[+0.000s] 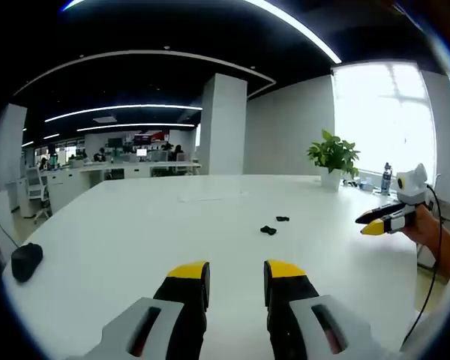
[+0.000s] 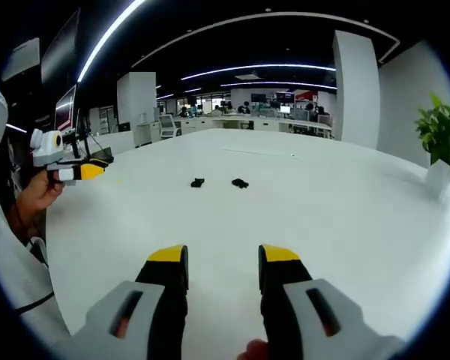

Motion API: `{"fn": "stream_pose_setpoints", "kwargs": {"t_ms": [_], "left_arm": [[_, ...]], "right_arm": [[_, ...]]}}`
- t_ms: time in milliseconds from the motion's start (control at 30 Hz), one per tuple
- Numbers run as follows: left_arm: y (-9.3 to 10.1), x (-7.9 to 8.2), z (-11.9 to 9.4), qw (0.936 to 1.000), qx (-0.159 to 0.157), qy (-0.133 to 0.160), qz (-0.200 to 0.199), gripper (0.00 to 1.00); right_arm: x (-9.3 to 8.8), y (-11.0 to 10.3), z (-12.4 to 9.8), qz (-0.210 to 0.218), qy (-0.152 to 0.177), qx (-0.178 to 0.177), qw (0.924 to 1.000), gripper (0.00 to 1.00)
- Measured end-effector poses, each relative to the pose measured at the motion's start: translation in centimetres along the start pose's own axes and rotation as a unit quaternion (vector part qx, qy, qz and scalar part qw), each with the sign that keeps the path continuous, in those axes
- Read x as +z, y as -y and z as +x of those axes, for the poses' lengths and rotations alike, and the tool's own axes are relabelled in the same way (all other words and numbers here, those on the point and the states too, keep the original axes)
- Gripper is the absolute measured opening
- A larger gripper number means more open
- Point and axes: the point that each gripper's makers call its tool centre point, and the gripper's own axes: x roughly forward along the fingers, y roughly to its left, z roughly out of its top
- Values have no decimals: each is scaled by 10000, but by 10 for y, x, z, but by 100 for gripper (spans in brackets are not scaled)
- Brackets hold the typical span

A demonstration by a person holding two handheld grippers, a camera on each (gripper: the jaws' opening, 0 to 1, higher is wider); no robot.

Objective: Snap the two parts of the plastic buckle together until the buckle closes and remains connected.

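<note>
On the white counter (image 1: 135, 225), out toward its middle and well ahead of both tools, we see the two black buckle parts lying apart from each other with a small gap of bare surface between them: in the left gripper view the nearer buckle part (image 1: 268, 230) sits just in front of the farther buckle part (image 1: 283, 219). In the right gripper view the same pair lies side by side. We hold the left hand-held gripper (image 1: 236, 274) low over the near edge, its yellow-tipped jaws standing wide with nothing between them. The right hand-held gripper (image 2: 223, 261) is likewise wide and empty. Far right stands a potted plant (image 1: 334, 157); at the left edge lies a black computer mouse (image 1: 25, 260).
</note>
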Motion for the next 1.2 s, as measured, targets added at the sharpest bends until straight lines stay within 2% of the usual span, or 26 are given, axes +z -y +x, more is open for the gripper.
{"fn": "stream_pose_setpoints", "kwargs": {"t_ms": [567, 1200], "left_arm": [[1, 0, 4, 10000, -37, -2, 37, 28], [2, -6, 0, 10000, -74, 23, -33, 29]], "right_arm": [[-3, 4, -1, 23, -56, -54, 10000, 37], [3, 3, -1, 51, -44, -67, 10000, 37]]}}
